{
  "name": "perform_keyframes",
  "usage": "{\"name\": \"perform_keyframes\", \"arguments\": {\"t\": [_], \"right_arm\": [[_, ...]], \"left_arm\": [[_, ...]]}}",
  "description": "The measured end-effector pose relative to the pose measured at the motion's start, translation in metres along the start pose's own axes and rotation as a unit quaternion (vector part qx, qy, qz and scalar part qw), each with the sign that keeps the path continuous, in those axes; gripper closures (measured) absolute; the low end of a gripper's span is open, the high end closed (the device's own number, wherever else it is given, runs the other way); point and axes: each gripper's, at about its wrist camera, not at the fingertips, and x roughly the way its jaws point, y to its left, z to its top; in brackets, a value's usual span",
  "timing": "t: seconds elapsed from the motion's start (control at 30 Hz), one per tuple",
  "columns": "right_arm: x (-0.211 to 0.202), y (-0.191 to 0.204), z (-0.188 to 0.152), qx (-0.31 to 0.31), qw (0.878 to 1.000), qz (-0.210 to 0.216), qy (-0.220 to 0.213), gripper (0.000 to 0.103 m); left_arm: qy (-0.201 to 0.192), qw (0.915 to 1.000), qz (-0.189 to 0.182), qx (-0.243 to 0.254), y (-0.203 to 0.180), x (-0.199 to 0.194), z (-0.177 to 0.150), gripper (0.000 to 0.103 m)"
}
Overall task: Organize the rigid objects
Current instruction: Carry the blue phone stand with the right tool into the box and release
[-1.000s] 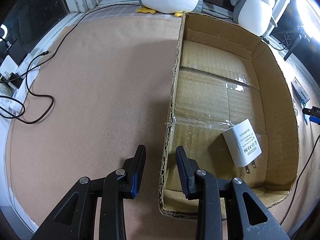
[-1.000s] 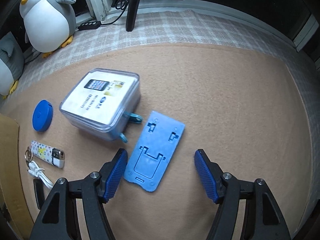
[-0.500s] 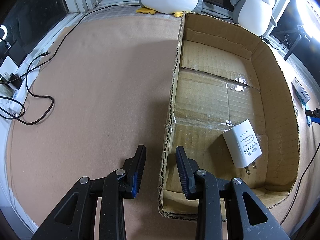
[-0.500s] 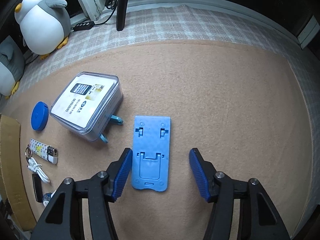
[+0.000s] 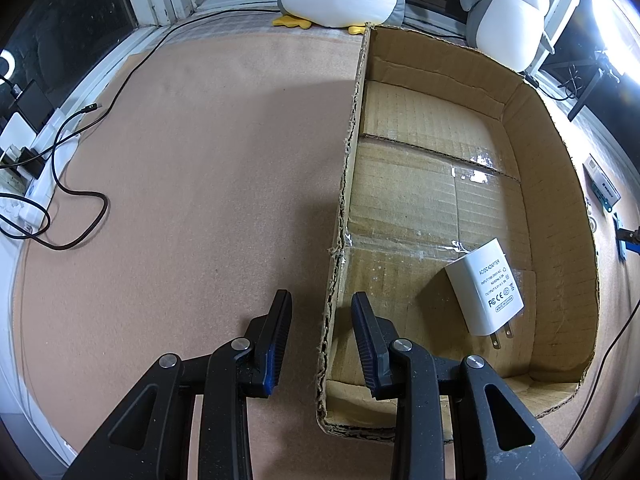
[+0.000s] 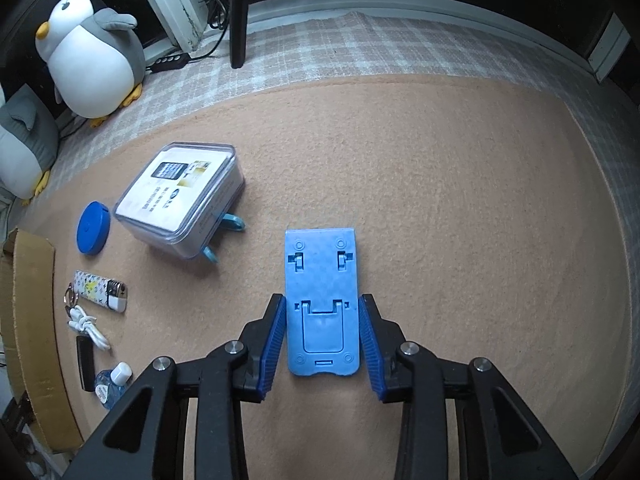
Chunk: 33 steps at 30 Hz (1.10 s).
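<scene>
Right wrist view: saw right tool (image 6: 322, 300) pointed steeply down over the blue phone stand (image 6: 320, 280), which lay flat on the tan mat (image 6: 460, 200), long axis in line with the fingers. Noted jaws just closing, stand between them, pad tips meeting both long edges. Read as clamped on the stand across its narrow width, probably because that was the only span the jaws could take. Could not see any lift off the mat yet.

Left wrist view: found left tool (image 5: 322, 294) at a narrow gap, astride the near wall of the cardboard box (image 5: 552, 184), neither pad visibly touching it, holding nothing. Judged it parked there to mark or steady the box as the drop target. Spotted white AC adapter (image 5: 486, 286) already lying inside, prongs toward camera.

Counted clear plastic case (image 6: 180, 192), blue disc (image 6: 93, 228), lighter (image 6: 100, 291) and small bottle (image 6: 112, 384) on the mat between stand and box; judged task early, stand next in.
</scene>
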Motion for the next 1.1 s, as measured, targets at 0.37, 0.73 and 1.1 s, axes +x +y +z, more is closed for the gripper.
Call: {"name": "perform_keyframes", "arguments": {"t": [0.37,0.73,1.1], "right_arm": [[-0.059,0.062,-0.023,-0.059,0.996,0.05,-0.047,0.07],[-0.091,0.173,-0.031,-0.163,0.978,0.113,-0.07,0.07],[-0.08,0.296,-0.055,-0.26,0.95,0.165,-0.048,0.07]], "left_arm": [[0.0,1.0,0.0,0.0,0.0,0.0,0.0,0.069],[-0.002,1.0,-0.001,-0.003,0.001,-0.001,0.0,0.069],[-0.003,1.0,-0.002,-0.003,0.003,-0.002,-0.001,0.069]]}}
